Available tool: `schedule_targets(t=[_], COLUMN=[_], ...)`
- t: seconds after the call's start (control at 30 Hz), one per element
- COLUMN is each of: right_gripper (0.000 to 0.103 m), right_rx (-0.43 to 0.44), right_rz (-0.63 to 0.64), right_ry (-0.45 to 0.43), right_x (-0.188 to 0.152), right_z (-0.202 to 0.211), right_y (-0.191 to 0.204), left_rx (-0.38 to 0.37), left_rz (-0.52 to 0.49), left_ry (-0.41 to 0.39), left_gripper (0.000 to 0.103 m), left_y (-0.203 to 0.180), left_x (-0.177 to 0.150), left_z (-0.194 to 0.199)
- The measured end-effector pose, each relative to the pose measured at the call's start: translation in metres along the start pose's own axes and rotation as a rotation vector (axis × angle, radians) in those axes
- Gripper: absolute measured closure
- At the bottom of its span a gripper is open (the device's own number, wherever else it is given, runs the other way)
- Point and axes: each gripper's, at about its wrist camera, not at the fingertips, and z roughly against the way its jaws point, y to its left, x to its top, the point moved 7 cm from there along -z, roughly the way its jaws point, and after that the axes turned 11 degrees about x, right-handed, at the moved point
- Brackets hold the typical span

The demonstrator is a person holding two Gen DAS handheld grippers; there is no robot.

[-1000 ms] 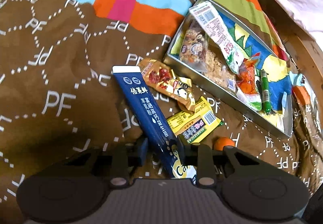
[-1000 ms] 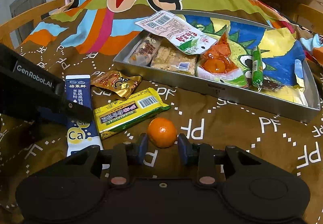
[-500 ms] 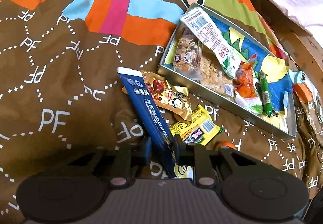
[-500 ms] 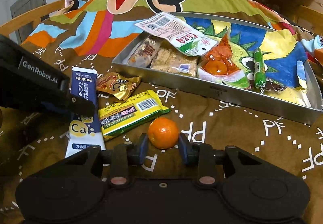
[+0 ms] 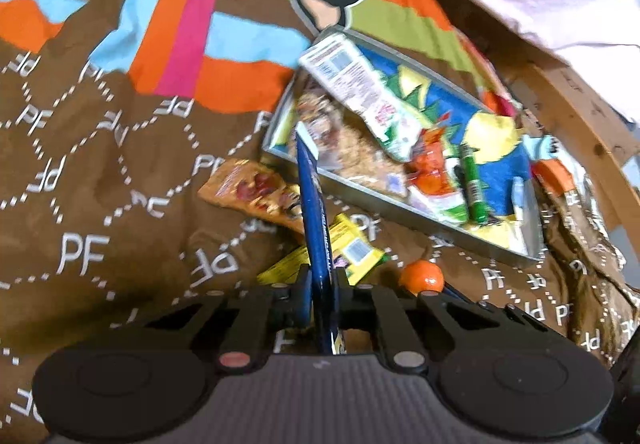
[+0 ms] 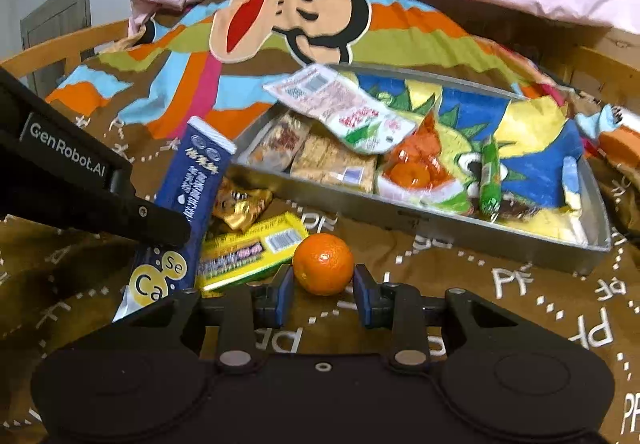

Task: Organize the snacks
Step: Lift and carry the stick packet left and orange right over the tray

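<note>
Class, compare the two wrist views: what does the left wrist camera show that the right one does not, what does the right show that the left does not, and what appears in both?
Only the left wrist view shows the left tool from behind, shut edge-on on the blue packet.

Only the right wrist view shows the right tool with the orange between its fingers, the packet's printed face, a grey door, and the left tool from the side.

Both show the metal tray of snacks, the yellow bar, the gold wrapper, the orange and the patterned blanket.
</note>
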Motion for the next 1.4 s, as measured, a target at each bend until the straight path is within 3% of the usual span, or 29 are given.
schedule_targets(t=[0.27,0.43,0.63,0.97,1.1,1.4], right_gripper=[0.069,0.069,0.069,0.069,0.069,0.069], right_rx=[-0.030,-0.078,-0.166,-0.344,-0.369,-0.355], right_rz=[-0.010,-0.026,-0.104,-0.251,-0.306,-0.354], right_ry=[-0.046,-0.095,-0.164,-0.221,-0.213,-0.181], right_x=[0.011,0.023,0.038,0.044,0.039,0.038], right_z=[0.008,0.016,0.027,0.032,0.022,0.009], right_y=[-0.008,-0.023,-0.064,-0.149,-0.173,-0.179], left_rx=[-0.082,-0.114,-0.173,-0.332,-0.371,-0.335], left_rz=[-0.012,-0.038,-0.055,-0.037,-0.036,-0.047], left_ry=[-0.009,-0.047,-0.105,-0.100,-0.080,-0.048], left_gripper=[0.094,0.094,0.094,0.094,0.094,0.094], left_y=[-0.016,-0.032,-0.069,-0.135,-0.153,-0.152], left_x=[0.005,0.025,0.058,0.092,0.102,0.091], left_z=[0.006,0.008,-0.005,-0.055,-0.080,-0.117])
